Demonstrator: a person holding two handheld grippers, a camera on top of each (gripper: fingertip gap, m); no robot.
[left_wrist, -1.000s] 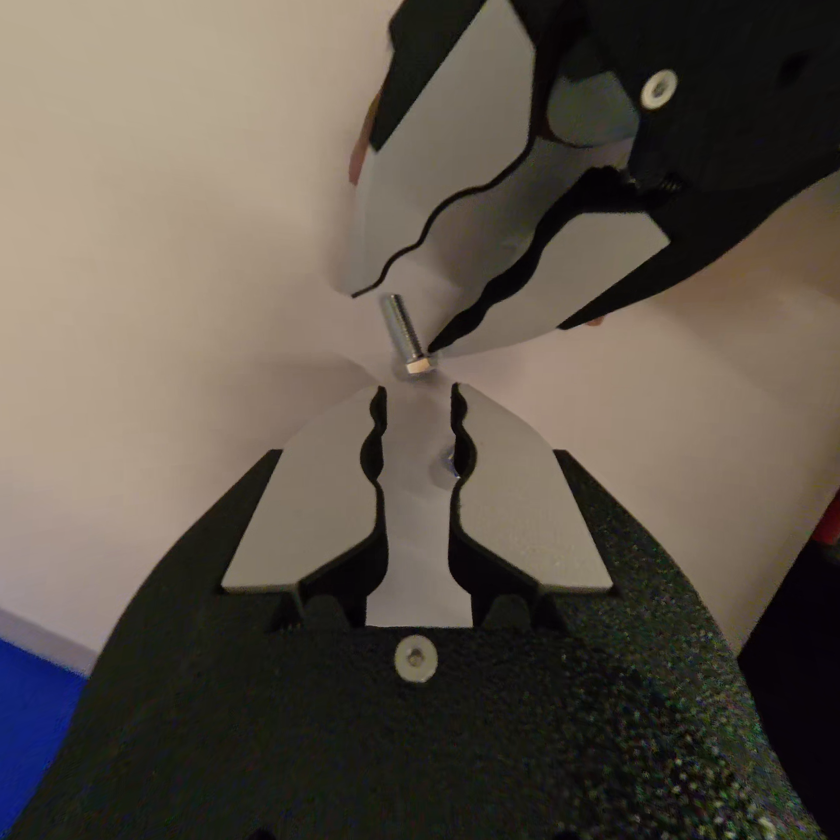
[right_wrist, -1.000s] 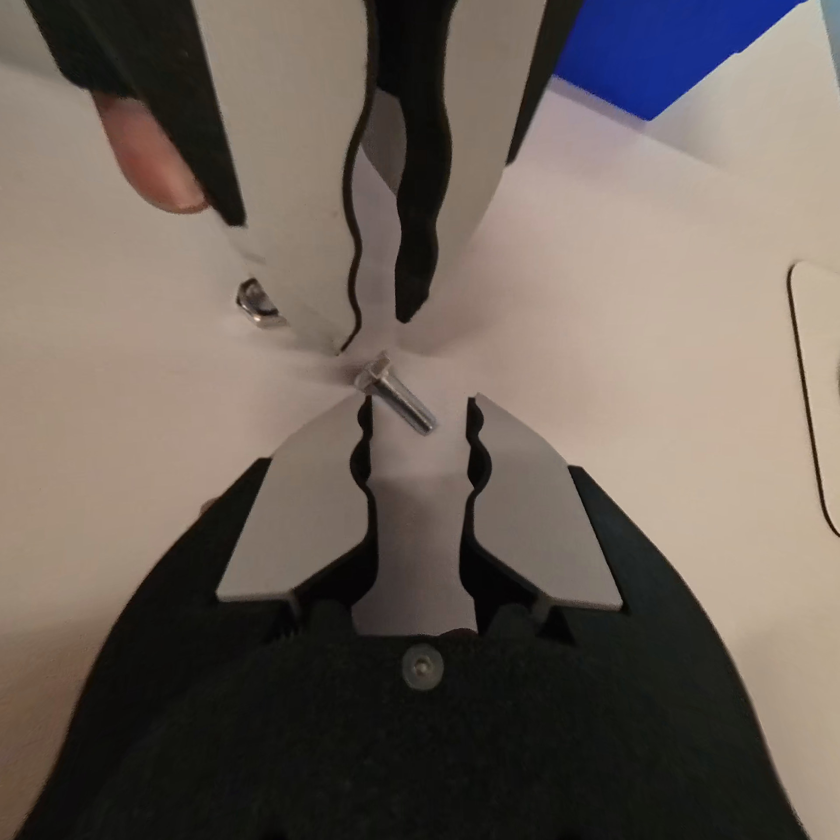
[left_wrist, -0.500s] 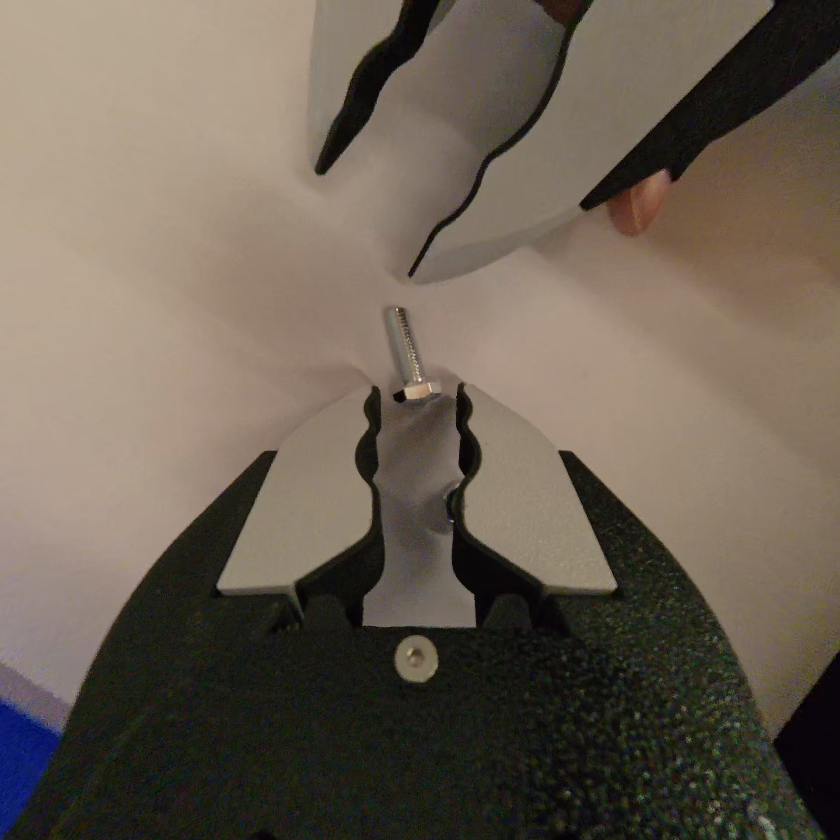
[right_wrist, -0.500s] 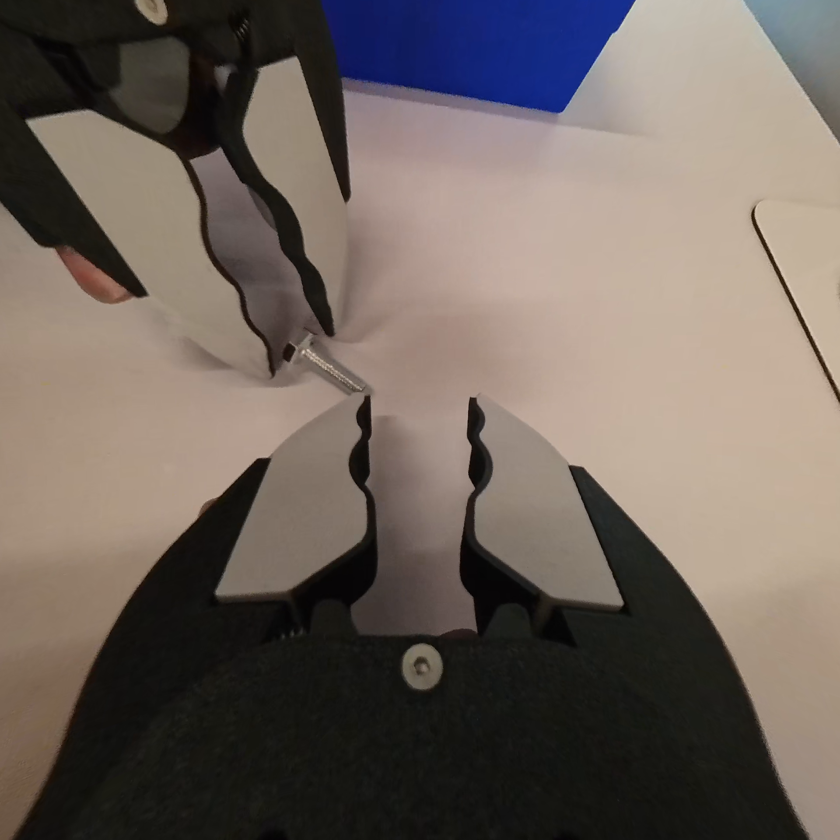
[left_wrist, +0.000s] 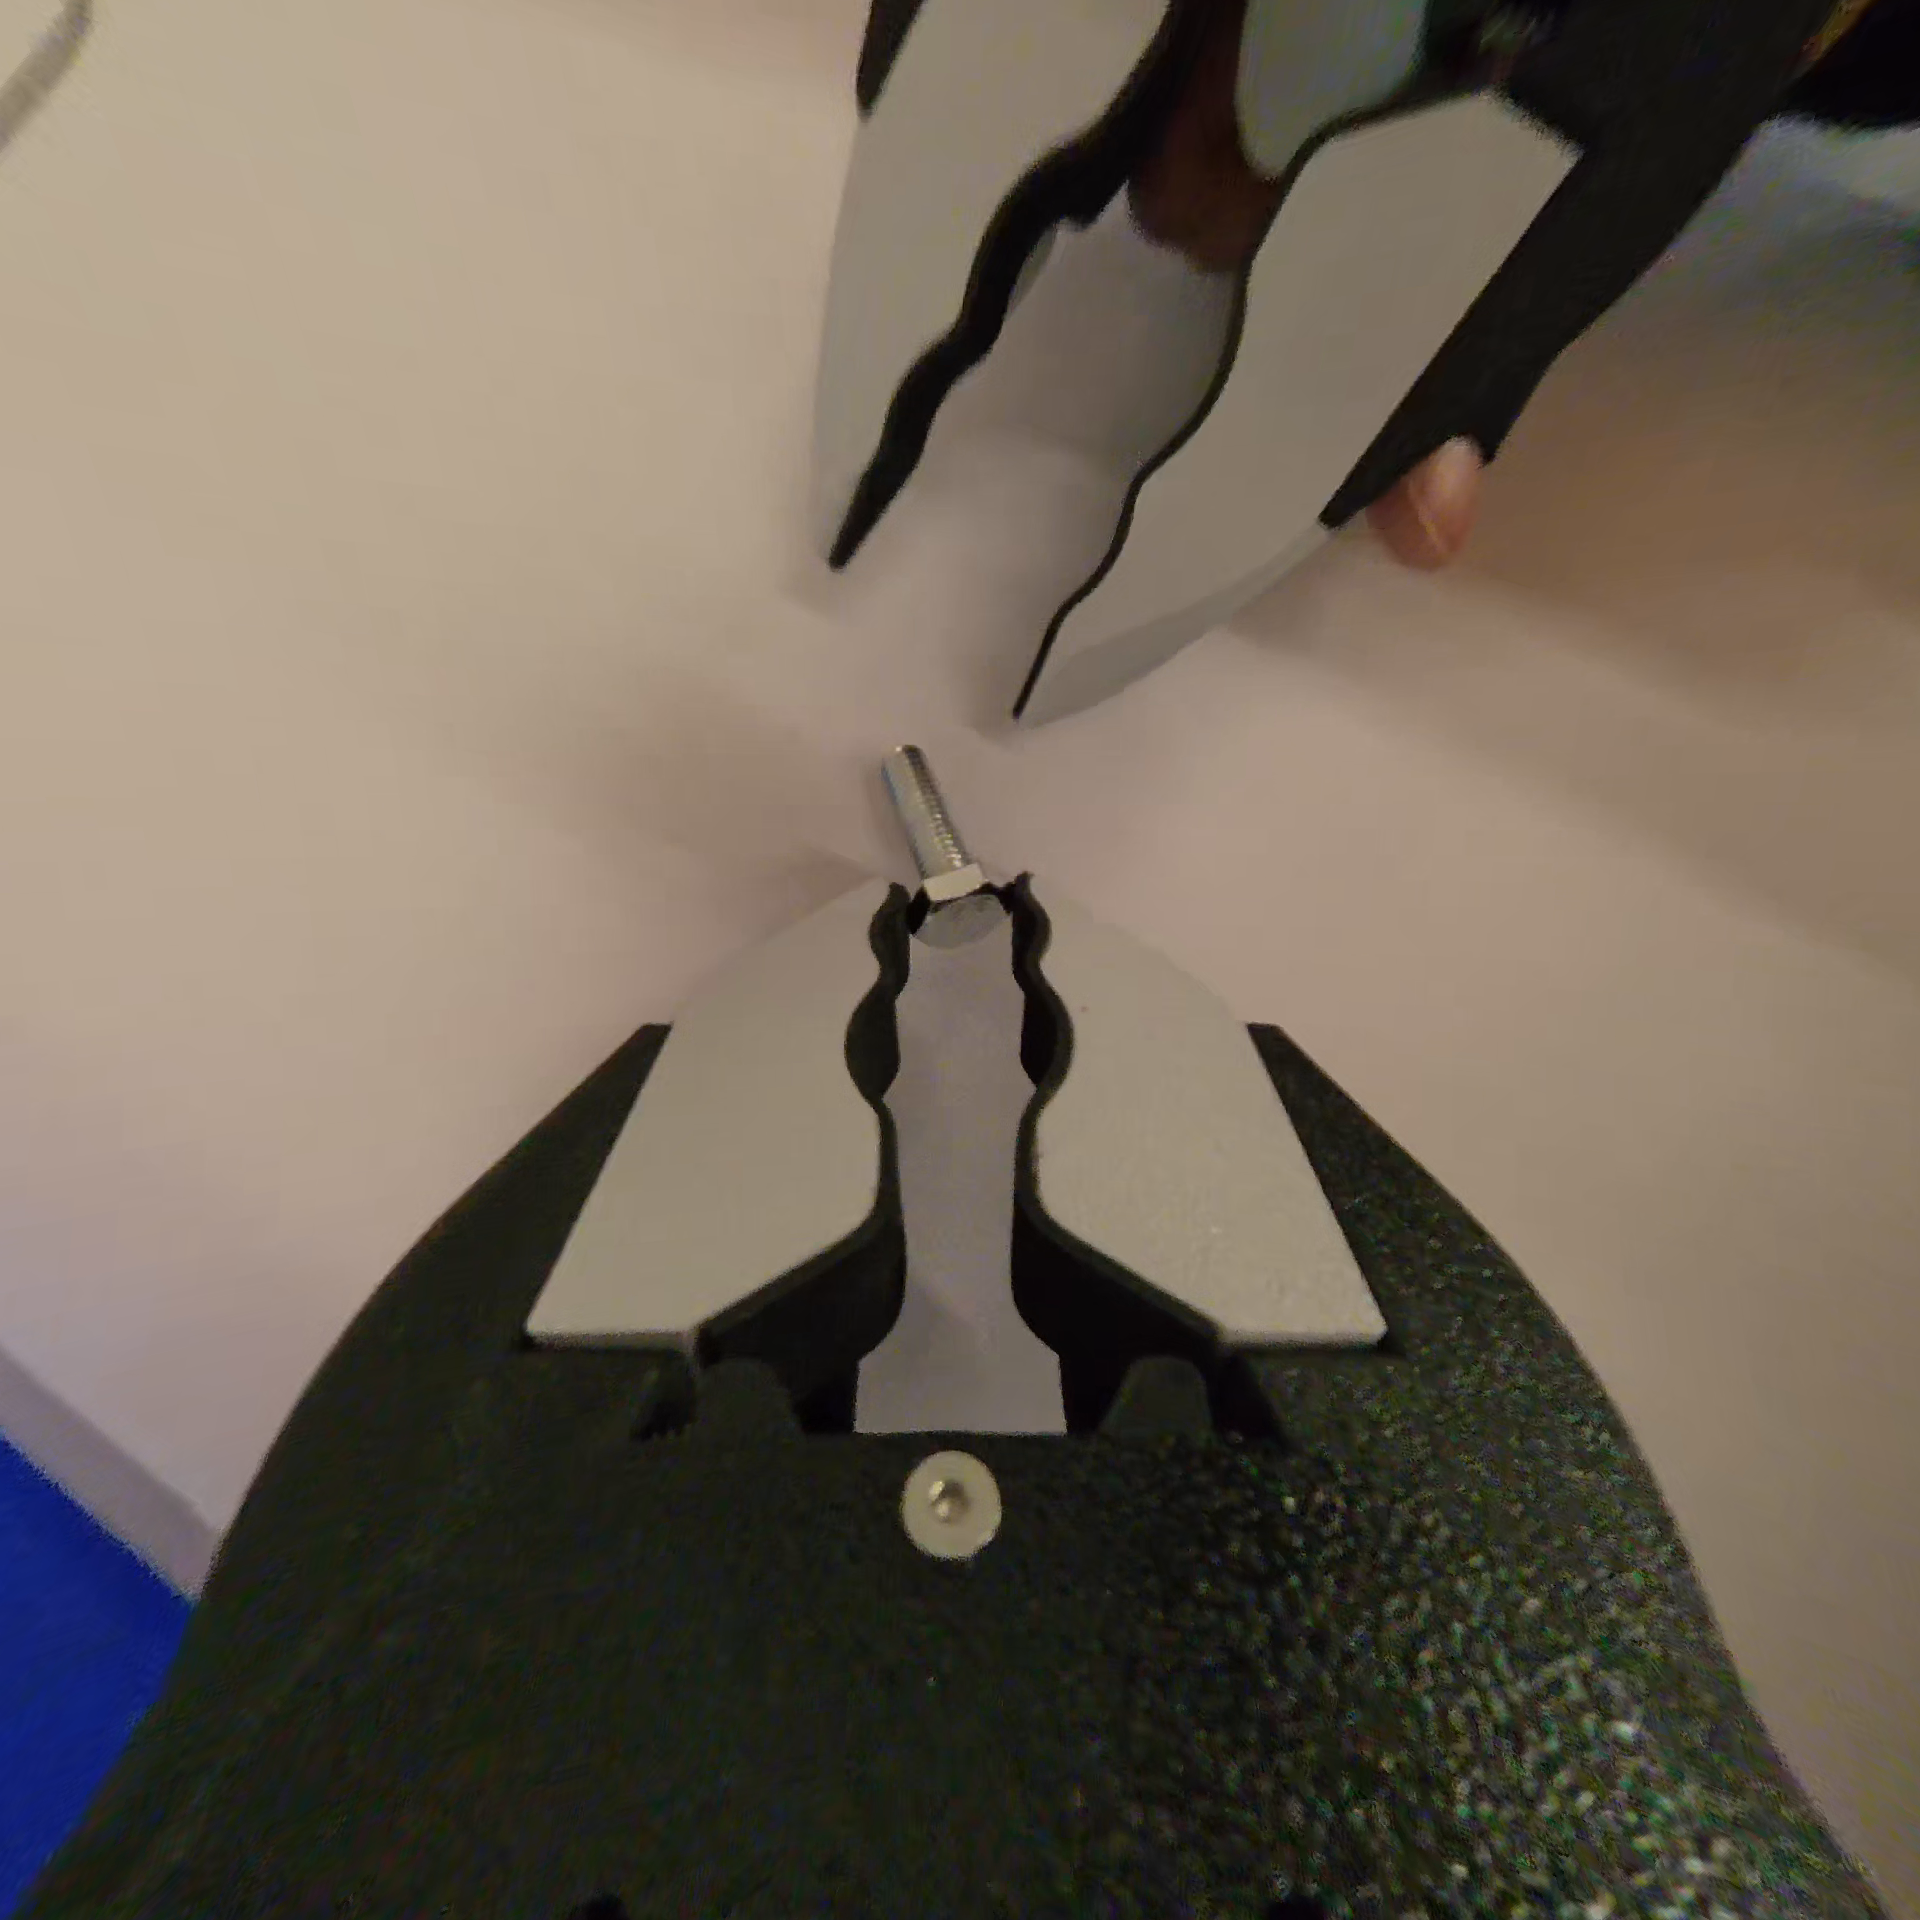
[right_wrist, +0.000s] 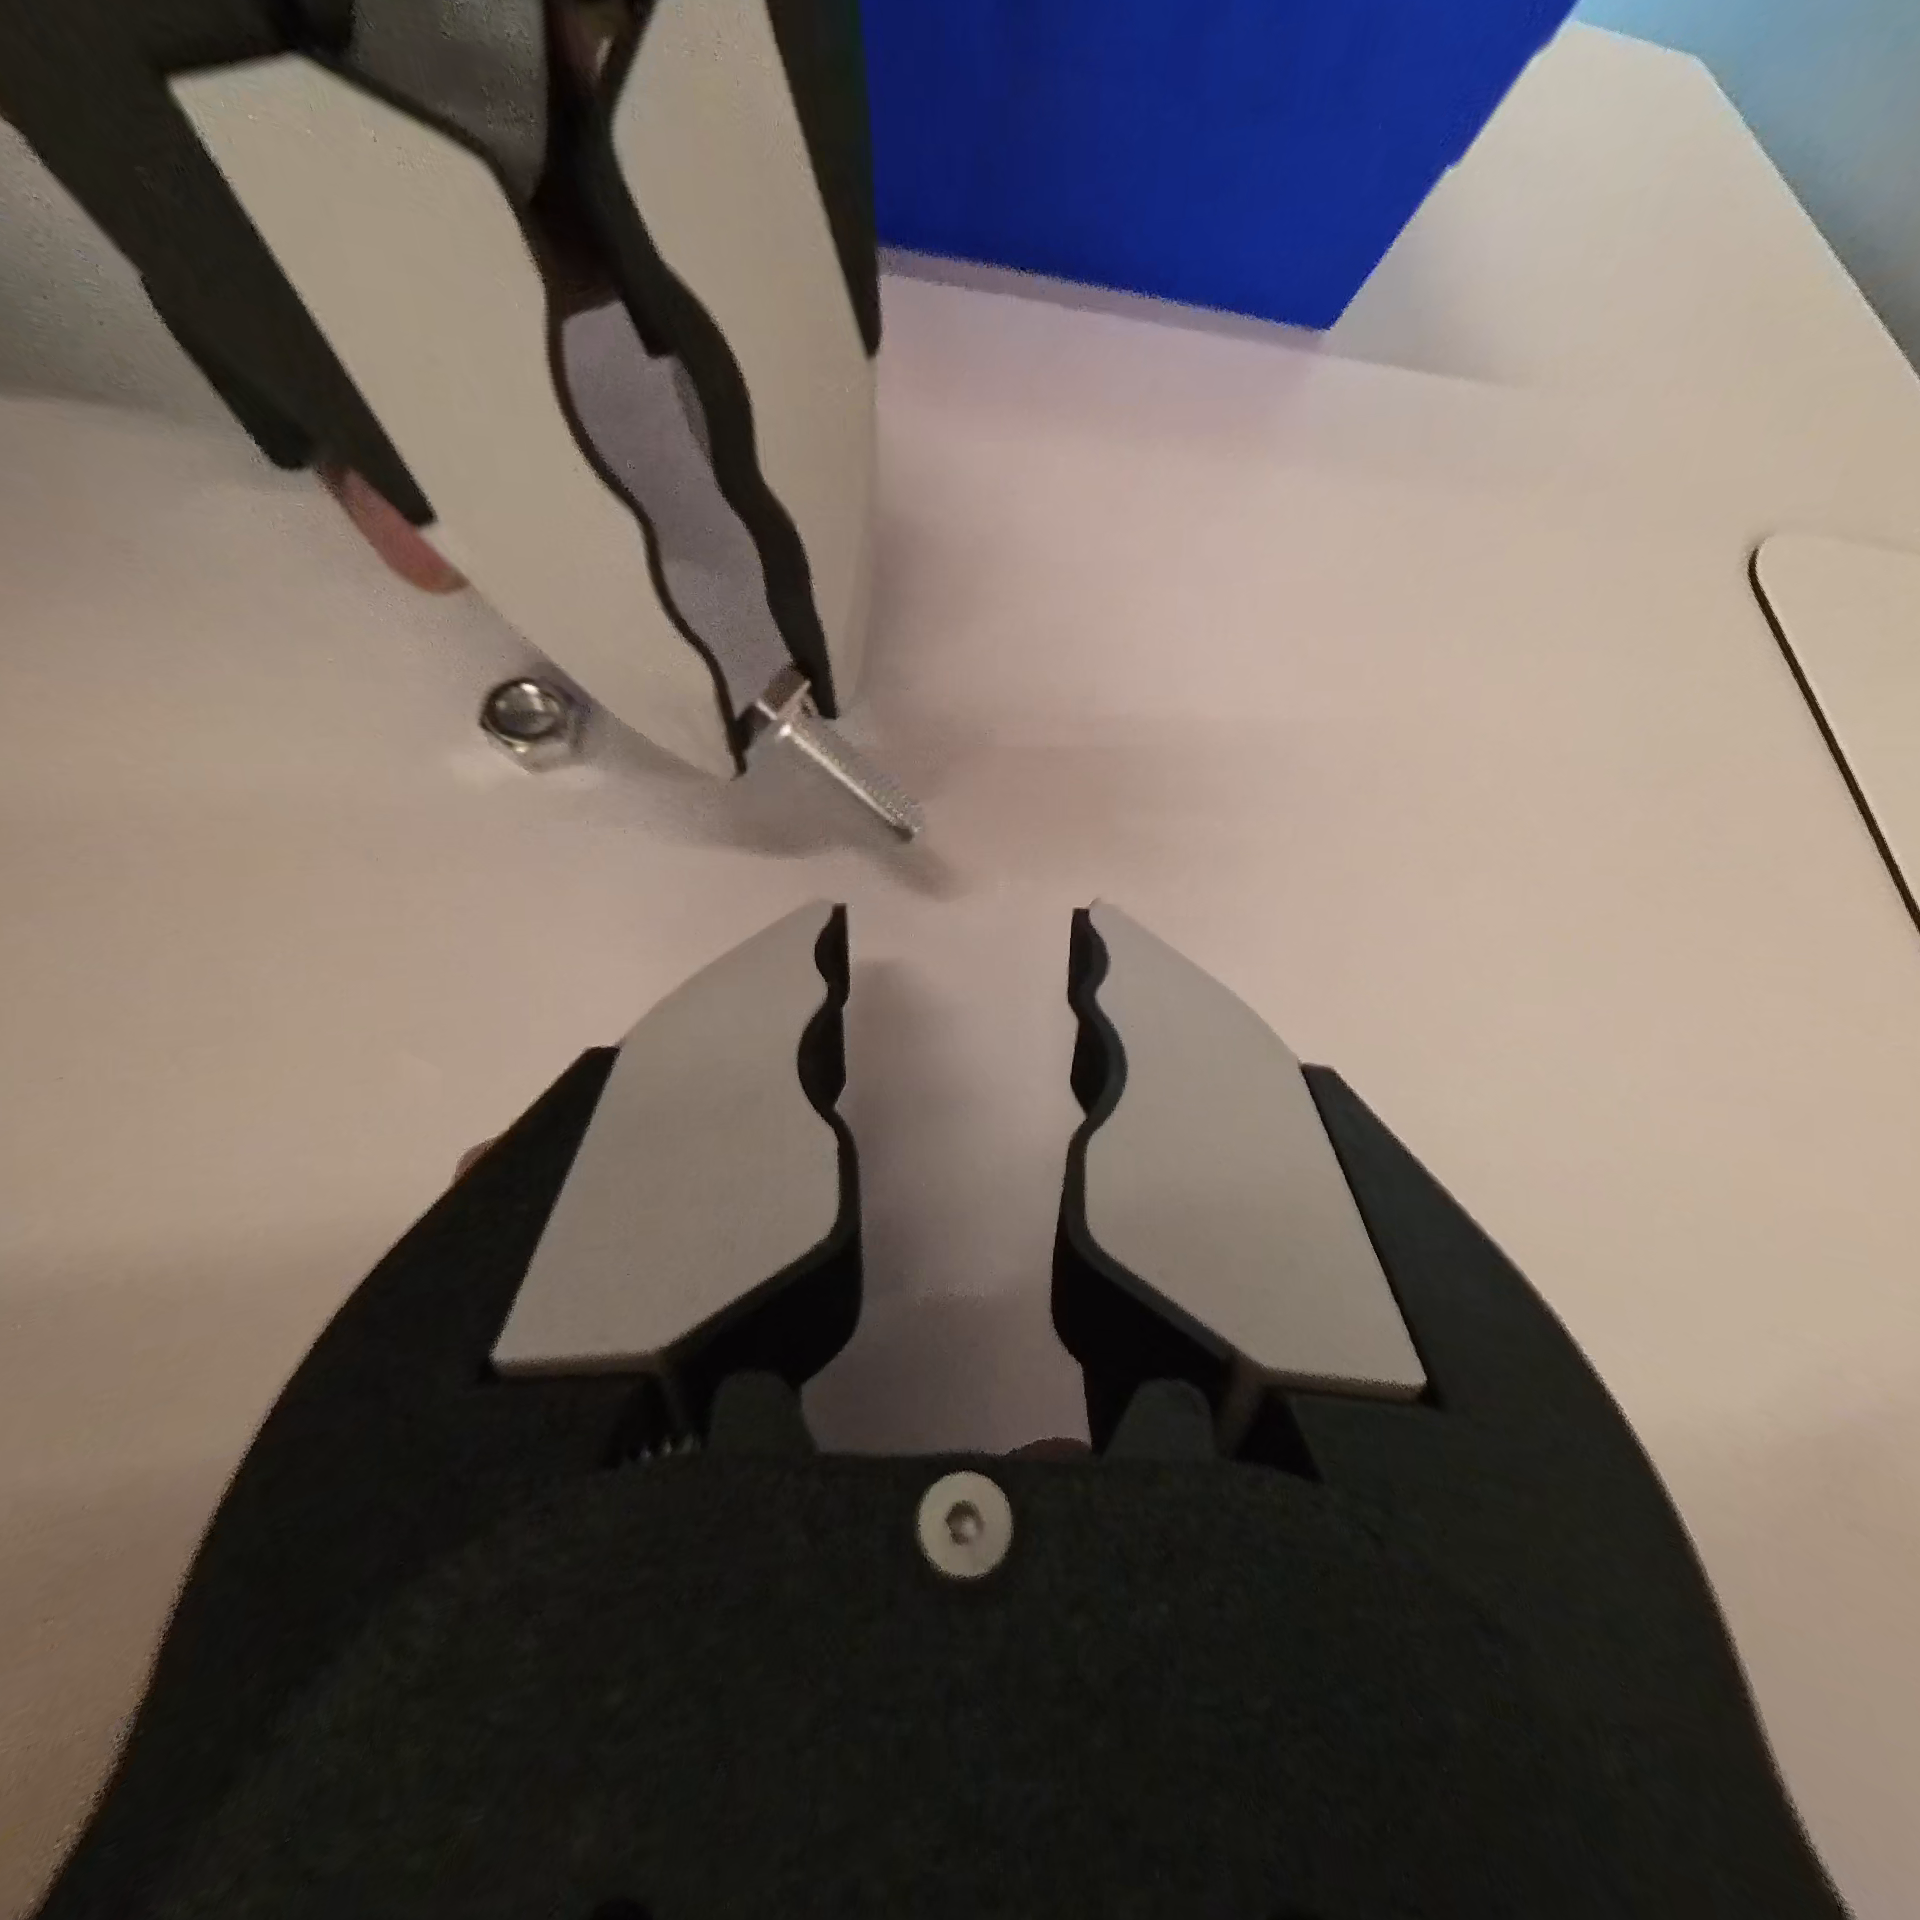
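**Left jaws clamped on the bolt head**

Your left gripper (left_wrist: 961, 914) has its jaws closed on the hexagonal head of the small silver metal bolt (left_wrist: 923, 821); the threaded shaft points toward your right gripper (right_wrist: 958, 914). Its jaws stand apart and hold nothing. A silver hexagonal nut (right_wrist: 528, 720) lies on the white counter (right_wrist: 1351, 727) beside the left gripper.

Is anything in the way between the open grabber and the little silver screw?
No. Only bare white table lies between the right gripper and the bolt. The left gripper pinches the bolt's head; the nut sits off to the side.
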